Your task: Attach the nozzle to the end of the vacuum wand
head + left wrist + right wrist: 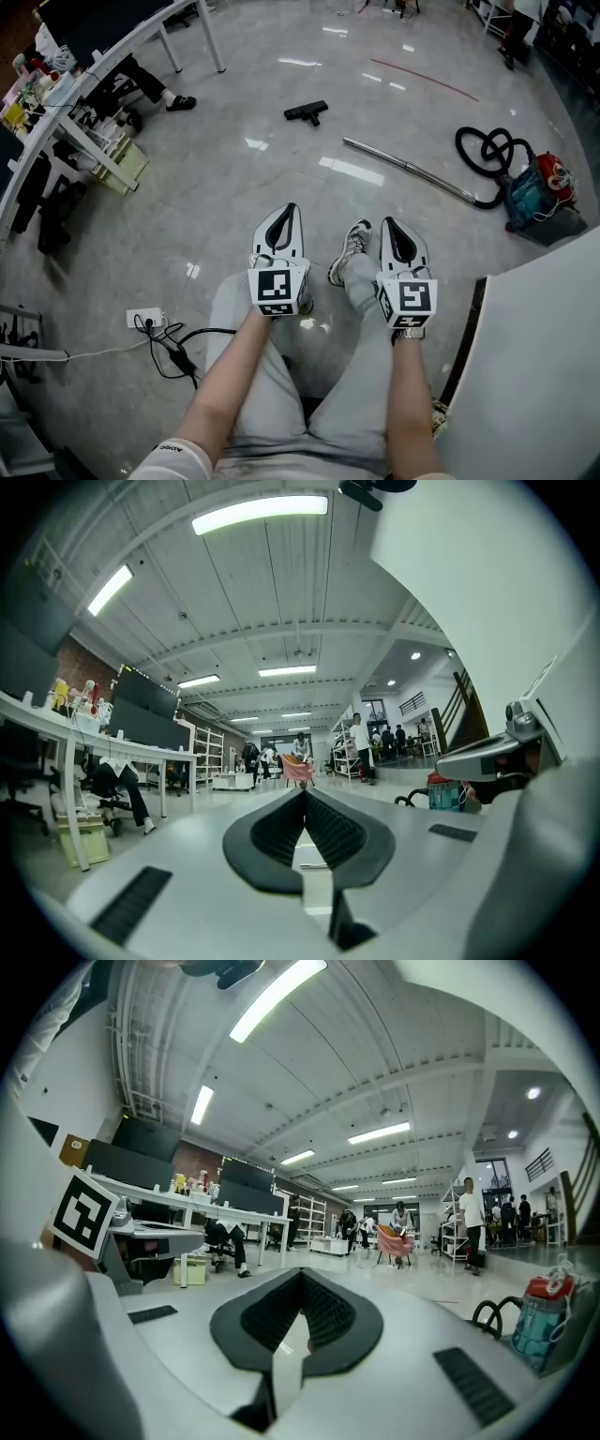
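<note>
In the head view a black T-shaped nozzle (307, 112) lies on the glossy floor, far ahead. A long silver wand (407, 169) lies to its right, joined to a black hose (492, 155) that coils to a teal vacuum cleaner (536, 193). My left gripper (289, 208) and right gripper (387, 223) are held level side by side over the person's legs, well short of both parts. Both are shut and empty, the tips meeting in the left gripper view (304, 791) and the right gripper view (301, 1271).
A white desk (103, 56) with a seated person's legs and clutter runs along the left. A power strip (145, 319) with black cables lies at lower left. A white panel (534, 366) fills the lower right. People stand far off (466, 1222).
</note>
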{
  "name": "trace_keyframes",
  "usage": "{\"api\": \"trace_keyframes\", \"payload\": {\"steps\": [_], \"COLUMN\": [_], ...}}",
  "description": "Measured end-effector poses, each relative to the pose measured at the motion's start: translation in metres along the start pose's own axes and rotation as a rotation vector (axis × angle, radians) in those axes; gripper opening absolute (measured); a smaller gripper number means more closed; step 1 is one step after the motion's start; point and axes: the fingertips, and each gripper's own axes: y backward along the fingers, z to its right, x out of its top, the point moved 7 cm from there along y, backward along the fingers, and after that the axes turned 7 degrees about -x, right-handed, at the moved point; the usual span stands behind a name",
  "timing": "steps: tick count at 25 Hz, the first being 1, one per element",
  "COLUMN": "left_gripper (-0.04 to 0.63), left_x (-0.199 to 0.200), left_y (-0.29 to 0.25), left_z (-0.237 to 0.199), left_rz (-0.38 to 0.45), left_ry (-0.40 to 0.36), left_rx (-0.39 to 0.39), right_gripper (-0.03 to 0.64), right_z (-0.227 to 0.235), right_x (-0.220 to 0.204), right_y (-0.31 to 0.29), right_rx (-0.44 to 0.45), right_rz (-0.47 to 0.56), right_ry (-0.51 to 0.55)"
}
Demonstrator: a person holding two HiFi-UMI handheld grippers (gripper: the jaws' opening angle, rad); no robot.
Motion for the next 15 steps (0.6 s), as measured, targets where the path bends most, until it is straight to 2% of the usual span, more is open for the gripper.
{"api": "trace_keyframes", "payload": {"steps": [7, 15], "left_gripper": [0.009, 0.010], "left_x": [-0.031, -0.045], "left_y": [-0.006, -0.013], "left_z": [-0.009, -0.008], "left_rz": [-0.060, -0.073], "left_ry": [0.034, 0.058], "left_rx": [0.053, 0.045], "right_gripper": [0.003, 0.003], "right_z": [-0.001, -0.002], "right_x": [0.001, 0.000], "right_y": [-0.009, -0.015], "right_rx": [0.001, -0.001], "right_rz": [-0.005, -0.018], "right_ry": [0.003, 0.020]}}
